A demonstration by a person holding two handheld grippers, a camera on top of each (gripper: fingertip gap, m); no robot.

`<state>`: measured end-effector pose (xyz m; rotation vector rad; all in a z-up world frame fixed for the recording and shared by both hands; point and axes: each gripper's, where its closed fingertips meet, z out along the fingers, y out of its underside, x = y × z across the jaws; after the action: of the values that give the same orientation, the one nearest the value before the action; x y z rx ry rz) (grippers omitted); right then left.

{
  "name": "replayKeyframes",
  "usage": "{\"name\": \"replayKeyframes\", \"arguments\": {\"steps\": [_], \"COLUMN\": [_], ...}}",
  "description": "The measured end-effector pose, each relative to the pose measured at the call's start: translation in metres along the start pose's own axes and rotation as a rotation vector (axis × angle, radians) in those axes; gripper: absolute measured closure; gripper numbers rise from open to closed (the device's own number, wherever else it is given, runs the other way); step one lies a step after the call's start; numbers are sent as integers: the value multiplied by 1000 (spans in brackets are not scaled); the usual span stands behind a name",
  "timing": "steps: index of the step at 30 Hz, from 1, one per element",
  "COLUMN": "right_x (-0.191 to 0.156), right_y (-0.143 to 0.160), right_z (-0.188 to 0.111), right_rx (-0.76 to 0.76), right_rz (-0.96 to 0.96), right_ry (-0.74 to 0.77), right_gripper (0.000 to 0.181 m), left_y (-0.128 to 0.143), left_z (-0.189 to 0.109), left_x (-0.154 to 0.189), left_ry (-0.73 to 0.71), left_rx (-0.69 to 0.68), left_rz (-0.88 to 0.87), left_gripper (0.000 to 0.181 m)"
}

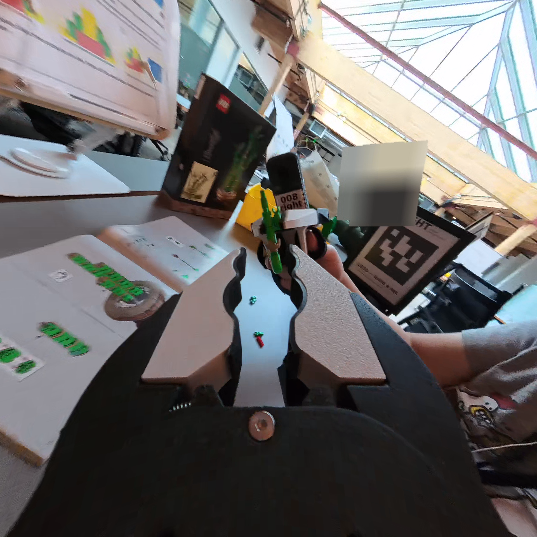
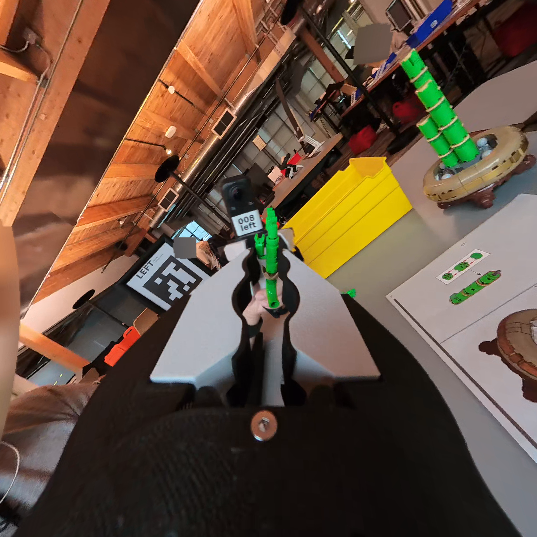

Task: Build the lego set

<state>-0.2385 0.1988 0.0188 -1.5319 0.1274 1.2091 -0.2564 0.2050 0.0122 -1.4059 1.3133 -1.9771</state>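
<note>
My right gripper (image 2: 267,255) is shut on a thin green bamboo stem (image 2: 271,261) with a small side shoot and a tan band, and holds it upright in the air. In the left wrist view the stem (image 1: 271,235) stands just beyond my left gripper (image 1: 267,252), which is open and empty, its tips close to the stem's lower end. The two grippers face each other. The built model, thick green bamboo stalks (image 2: 438,122) in a round tan pot (image 2: 476,174), stands on the grey table at the right.
An open instruction booklet (image 1: 87,290) lies on the table, also in the right wrist view (image 2: 465,305). A yellow bin (image 2: 348,218), the black set box (image 1: 215,157), a marker board (image 1: 404,255) and small loose pieces (image 1: 259,338) are nearby. A person's hand (image 1: 334,267) holds the right gripper. My two grippers' fingertips are within a few centimetres of each other.
</note>
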Motion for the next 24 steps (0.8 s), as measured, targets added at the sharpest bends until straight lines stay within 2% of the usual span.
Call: {"name": "replayKeyframes", "arguments": {"steps": [4, 6, 8, 13, 16, 17, 20, 22, 24], "right_x": [-3, -1, -1, 2, 4, 6, 5, 4, 0], "right_y": [-1, 1, 2, 2, 2, 3, 3, -3, -15], "right_z": [-1, 0, 0, -2, -2, -2, -3, -8, -25], "right_rx": [-1, -10, -6, -9, -9, -16, -17, -9, -13], "right_rz": [-44, -58, -66, -88, -81, -80, -82, -96, -180], "right_ry": [-10, 1, -2, 18, 20, 27, 9, 28, 71], "right_gripper": [168, 168, 169, 168, 168, 168, 167, 152, 145], "left_y": [17, 17, 26, 35, 36, 38, 39, 39, 37], "left_z": [16, 21, 27, 33, 35, 36, 36, 35, 33], "left_x": [-13, -9, -5, -7, -2, 0, 0, 2, 1], "left_ry": [-63, -25, 20, 28, 55, 65, 39, 48, 44], "left_rx": [-70, -53, -92, -131, -134, -147, -167, -167, -159], "left_rz": [39, 19, -15, -24, -14, 5, 71, 81, 74], "left_gripper": [149, 149, 151, 154, 166, 175, 175, 175, 175]}}
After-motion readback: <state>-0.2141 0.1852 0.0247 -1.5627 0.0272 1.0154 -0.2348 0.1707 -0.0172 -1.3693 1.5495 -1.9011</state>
